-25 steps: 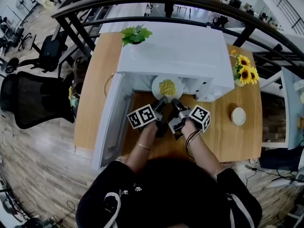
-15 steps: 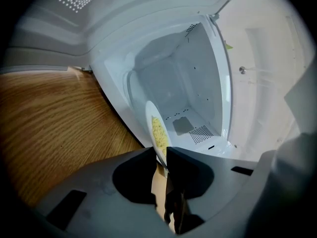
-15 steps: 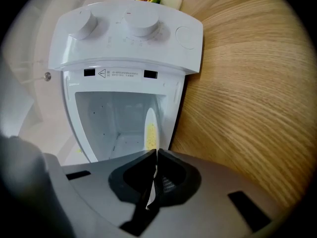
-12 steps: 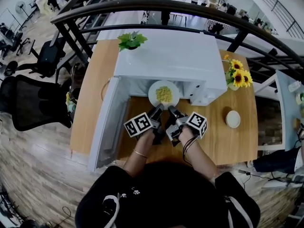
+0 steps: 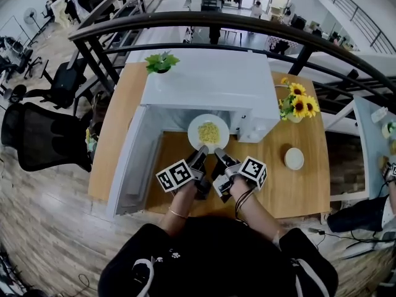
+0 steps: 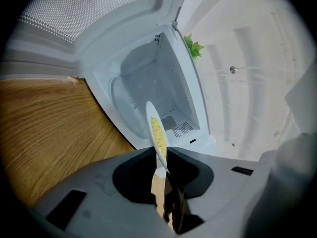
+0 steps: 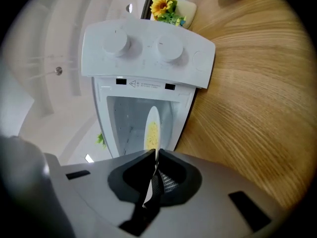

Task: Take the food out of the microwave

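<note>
Microwave [image 5: 207, 91], white, stands on the wooden bench [image 5: 303, 184] with its door [image 5: 131, 159] swung fully open to its left. A white plate [image 5: 208, 121] carrying a heap of yellow food [image 5: 209, 132] sits at the microwave's open mouth. The plate's near half projects in front of the cavity, over the bench. Cannot tell whether the plate is clear of the cavity floor. Left claw [image 5: 200, 151] reaches in from in front of the microwave to the plate's near-left rim. Its jaws have just been closing, and the left gripper view shows them clamped on the rim. There the plate stands edge-on between the pads, with the food just beyond them. Right claw [image 5: 219, 153] sits just beside the left one, at the plate's near-right rim. The right gripper view shows its jaws drawn together on the thin plate edge. In that view the microwave's two knobs [image 7: 168, 48] show above the cavity. Both claws are held side by side by the person [image 5: 216, 258] standing in front of the microwave. A potted plant [image 5: 159, 62] is at the microwave's back left corner. A vase of sunflowers [image 5: 296, 106] stands just to the microwave's right. A small white dish [image 5: 293, 158] lies on the bench to the front right of the microwave, well apart from the plate.
</note>
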Demonstrator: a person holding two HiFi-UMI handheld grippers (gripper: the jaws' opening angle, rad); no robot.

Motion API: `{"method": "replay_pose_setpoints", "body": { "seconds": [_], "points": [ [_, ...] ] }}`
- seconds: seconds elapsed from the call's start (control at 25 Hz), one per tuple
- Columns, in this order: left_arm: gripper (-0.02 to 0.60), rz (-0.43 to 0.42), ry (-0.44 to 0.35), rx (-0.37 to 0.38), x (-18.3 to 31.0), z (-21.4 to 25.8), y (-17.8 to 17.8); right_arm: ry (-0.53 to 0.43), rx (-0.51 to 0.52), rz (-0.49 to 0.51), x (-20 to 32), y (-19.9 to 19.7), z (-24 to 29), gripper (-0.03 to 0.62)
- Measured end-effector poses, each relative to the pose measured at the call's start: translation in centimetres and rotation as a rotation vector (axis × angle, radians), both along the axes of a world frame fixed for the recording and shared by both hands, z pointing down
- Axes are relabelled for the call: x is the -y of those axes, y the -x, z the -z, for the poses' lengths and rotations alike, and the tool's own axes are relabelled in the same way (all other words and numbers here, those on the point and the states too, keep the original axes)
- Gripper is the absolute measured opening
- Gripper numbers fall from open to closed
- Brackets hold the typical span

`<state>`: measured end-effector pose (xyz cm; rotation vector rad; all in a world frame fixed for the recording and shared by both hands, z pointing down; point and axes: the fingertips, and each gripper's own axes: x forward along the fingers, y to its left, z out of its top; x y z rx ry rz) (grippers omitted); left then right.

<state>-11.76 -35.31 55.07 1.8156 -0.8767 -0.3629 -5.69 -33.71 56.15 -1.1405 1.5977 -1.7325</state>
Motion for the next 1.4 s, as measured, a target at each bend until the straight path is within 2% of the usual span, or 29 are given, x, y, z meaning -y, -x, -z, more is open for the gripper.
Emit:
{"method": "replay_pose_setpoints", "body": {
  "seconds": [0.2, 0.68, 1.4],
  "points": [
    [0.064, 0.002, -0.022, -0.006, -2.0, 1.3, -1.2, -0.027, -0.02, 0.029, -1.9, -1.1, 1.4, 0.021],
    [0.064, -0.047, -0.042, 0.009, -6.7, 3.6, -4.4, -0.042, 0.023, 0.011, -6.9, -4.2, 3.4, 0.019],
    [0.064, -0.087, -0.057, 0.005, -8.6, 4.9, -6.6, -0.083, 0.045, -0.016, -9.0, -6.3, 4.7, 0.019]
  ]
}}
